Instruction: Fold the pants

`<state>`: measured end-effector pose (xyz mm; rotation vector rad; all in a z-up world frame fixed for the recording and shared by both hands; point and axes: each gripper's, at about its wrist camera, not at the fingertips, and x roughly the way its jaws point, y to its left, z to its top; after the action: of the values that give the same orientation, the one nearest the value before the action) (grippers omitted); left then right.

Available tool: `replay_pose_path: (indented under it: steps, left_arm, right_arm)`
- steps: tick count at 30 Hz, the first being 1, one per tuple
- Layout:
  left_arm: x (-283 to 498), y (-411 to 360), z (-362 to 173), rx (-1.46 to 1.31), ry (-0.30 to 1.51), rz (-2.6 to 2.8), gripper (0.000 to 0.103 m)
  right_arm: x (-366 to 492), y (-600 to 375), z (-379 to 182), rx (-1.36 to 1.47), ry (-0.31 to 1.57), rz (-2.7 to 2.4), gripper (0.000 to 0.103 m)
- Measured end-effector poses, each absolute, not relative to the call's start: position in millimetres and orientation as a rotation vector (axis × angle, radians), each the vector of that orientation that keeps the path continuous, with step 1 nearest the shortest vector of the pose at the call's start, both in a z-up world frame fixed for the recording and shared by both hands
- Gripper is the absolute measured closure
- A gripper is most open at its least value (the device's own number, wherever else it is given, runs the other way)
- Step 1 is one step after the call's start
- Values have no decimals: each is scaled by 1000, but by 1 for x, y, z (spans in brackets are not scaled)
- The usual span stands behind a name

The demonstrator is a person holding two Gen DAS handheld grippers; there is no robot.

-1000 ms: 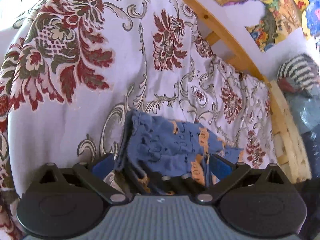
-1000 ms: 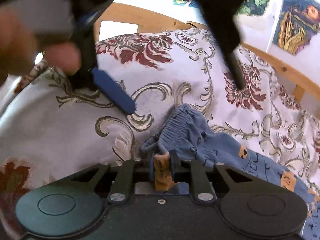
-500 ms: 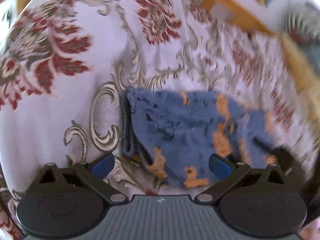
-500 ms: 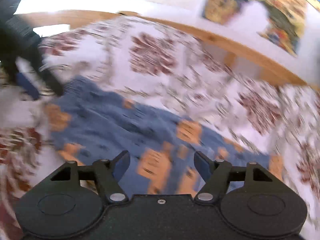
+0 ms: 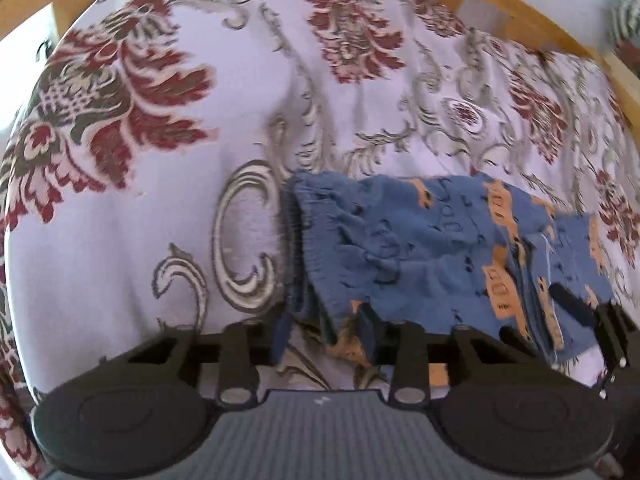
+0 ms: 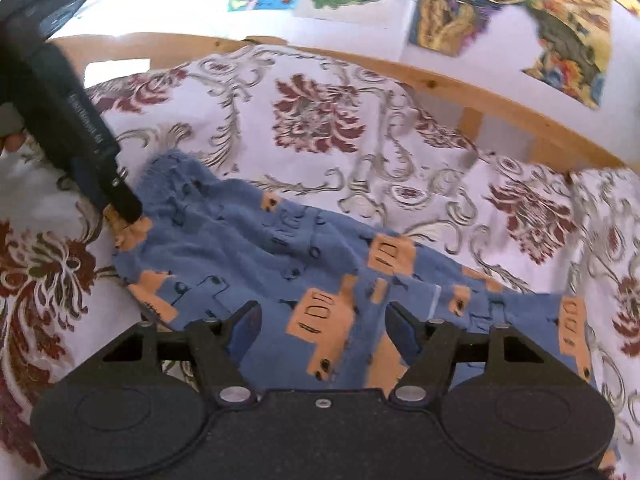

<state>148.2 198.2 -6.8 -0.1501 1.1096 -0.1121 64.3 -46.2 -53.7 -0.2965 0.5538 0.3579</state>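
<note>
Left wrist view: the small blue pants printed with orange vehicles [image 5: 424,248] lie on a white bedspread with dark red flowers and grey scrolls [image 5: 168,208]. The gathered waistband of the pants points toward the bedspread's big grey scroll, and the legs run off to the far side from it. The left gripper [image 5: 323,330] sits at the waistband corner of the pants; its blue-tipped fingers [image 5: 282,328] stand a little apart with a bunch of the near edge of the pants between them, but whether they are pressing on the cloth cannot be told. Past the leg end of the pants, the dark tip of the other tool pokes in over the cloth.

In the right wrist view the right gripper [image 6: 322,330] hangs over the middle of the pants [image 6: 280,248], its jaws spread wide and holding nothing, an orange vehicle patch showing in the gap. At the waistband end of the pants, the left gripper's black finger [image 6: 100,168] touches the cloth. Behind the pants, beyond the bedspread [image 6: 320,120], runs a light wooden bed rail [image 6: 500,100], and above it colourful paper pictures on a white wall [image 6: 512,12].
</note>
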Motion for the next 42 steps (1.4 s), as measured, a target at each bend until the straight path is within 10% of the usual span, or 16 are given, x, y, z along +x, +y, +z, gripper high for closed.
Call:
replay_pose_path:
  steps: [12, 29, 42]
  left_arm:
    - [165, 200, -17, -165, 1119, -102, 66]
    - [151, 192, 11, -190, 1041, -102, 99]
    - [157, 153, 21, 14, 1070, -8, 89]
  right_arm:
    - [64, -38, -61, -380, 580, 340, 51]
    - [70, -40, -73, -357, 619, 346, 52]
    - [59, -82, -46, -145, 593, 340, 46]
